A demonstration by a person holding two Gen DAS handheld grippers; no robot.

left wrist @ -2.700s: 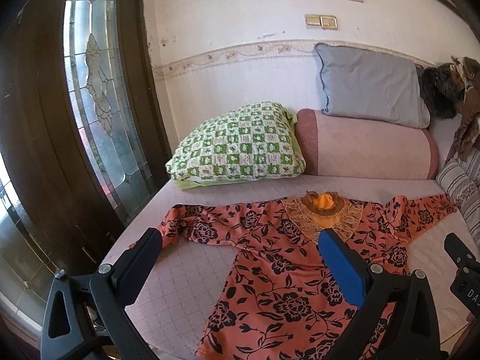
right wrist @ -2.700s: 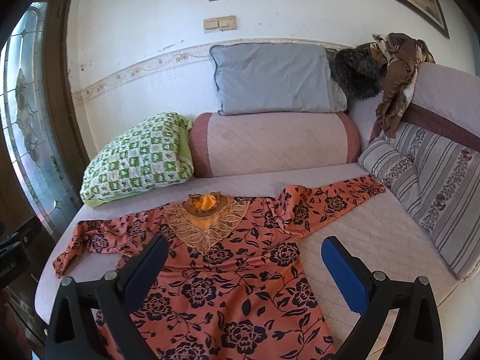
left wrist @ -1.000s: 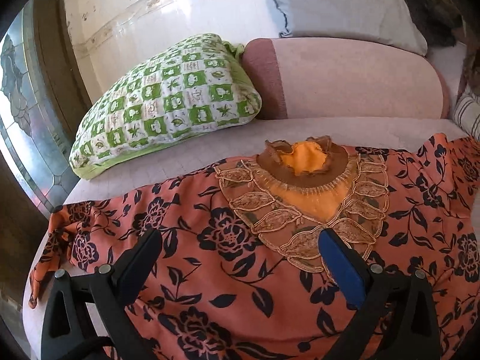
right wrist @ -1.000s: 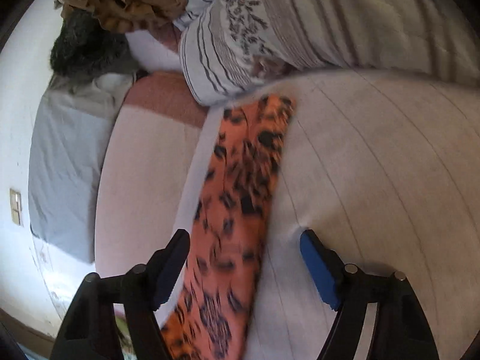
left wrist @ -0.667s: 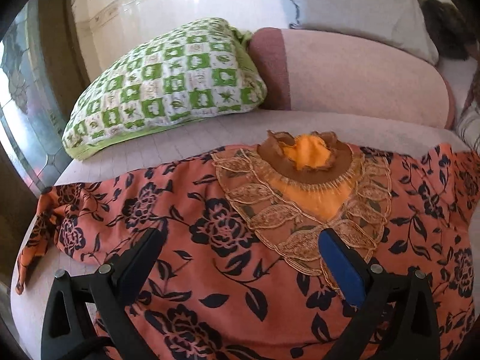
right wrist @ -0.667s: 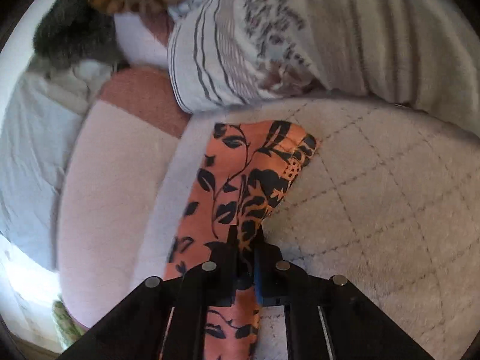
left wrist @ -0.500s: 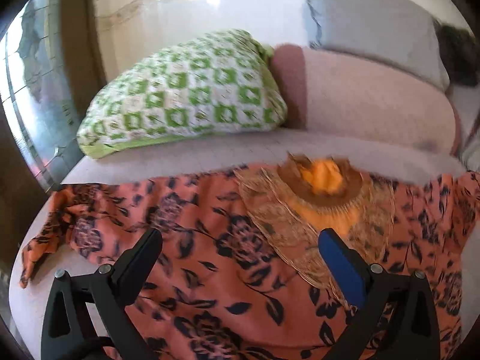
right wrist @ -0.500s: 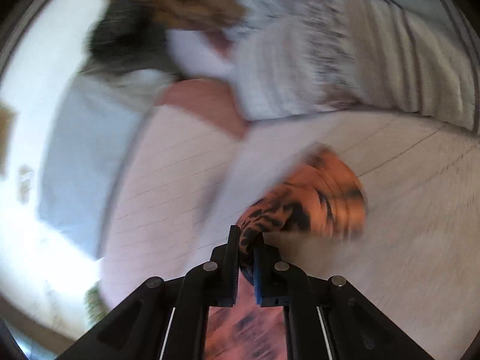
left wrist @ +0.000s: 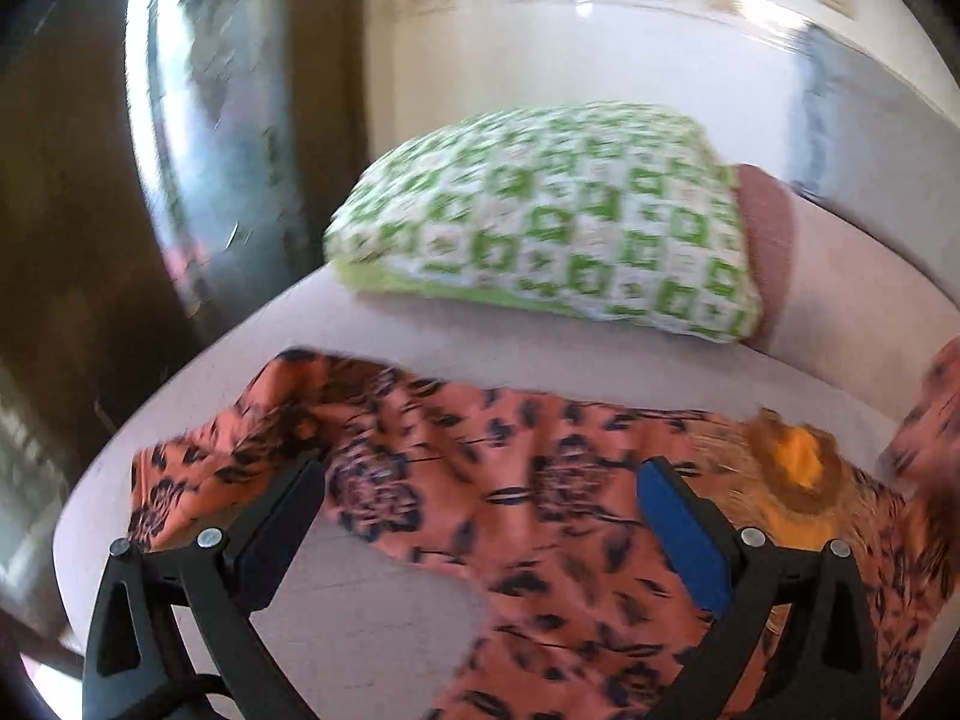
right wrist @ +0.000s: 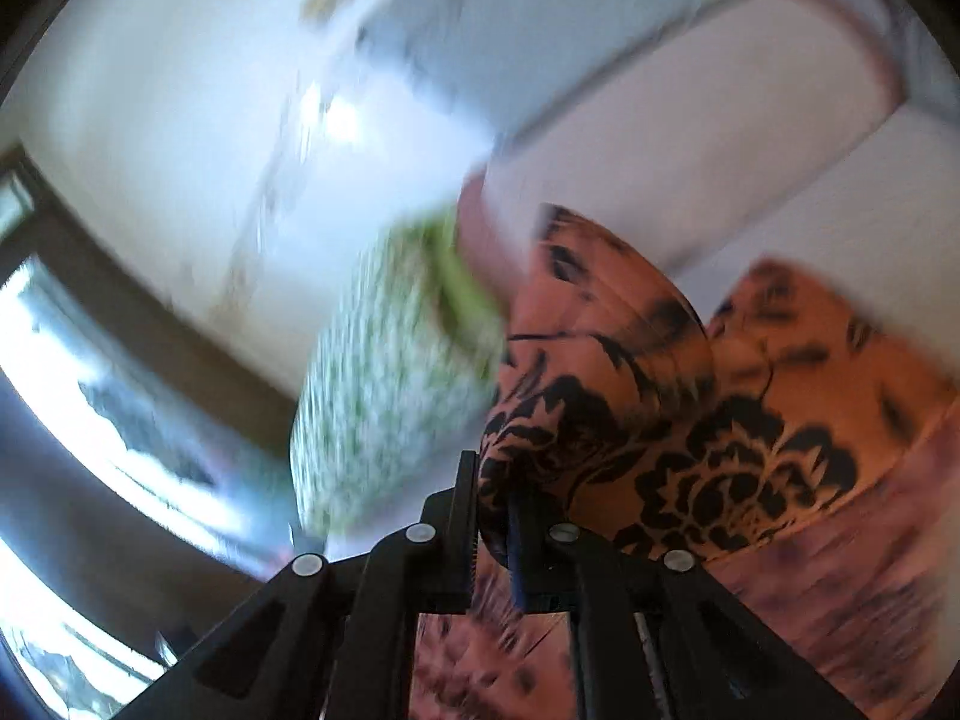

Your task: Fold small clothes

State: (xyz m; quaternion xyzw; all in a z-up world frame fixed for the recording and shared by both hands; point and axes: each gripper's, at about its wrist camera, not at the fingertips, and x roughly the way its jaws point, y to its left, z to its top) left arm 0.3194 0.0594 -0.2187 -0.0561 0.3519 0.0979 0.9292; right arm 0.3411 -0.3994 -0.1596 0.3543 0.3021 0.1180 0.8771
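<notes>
An orange blouse with black flowers [left wrist: 540,480] lies spread on the pink quilted bed [left wrist: 372,618]. Its gold-embroidered collar [left wrist: 792,474] is at the right of the left wrist view. Its left sleeve [left wrist: 204,468] lies bunched near the bed's left edge. My left gripper [left wrist: 480,516] is open and empty, just above the sleeve and shoulder. My right gripper [right wrist: 492,504] is shut on the blouse's right sleeve [right wrist: 600,372] and holds it lifted, the cloth arching over the blouse. The right wrist view is blurred.
A green checked pillow [left wrist: 552,222] lies behind the blouse, next to a pink bolster [left wrist: 840,288]. A grey pillow [left wrist: 870,96] leans on the wall. A dark wooden door with a glass pane [left wrist: 198,90] stands at the bed's left edge.
My right gripper closed on the right sleeve and has swung it up and leftward over the blouse. My left gripper has moved left toward the left sleeve, still open.
</notes>
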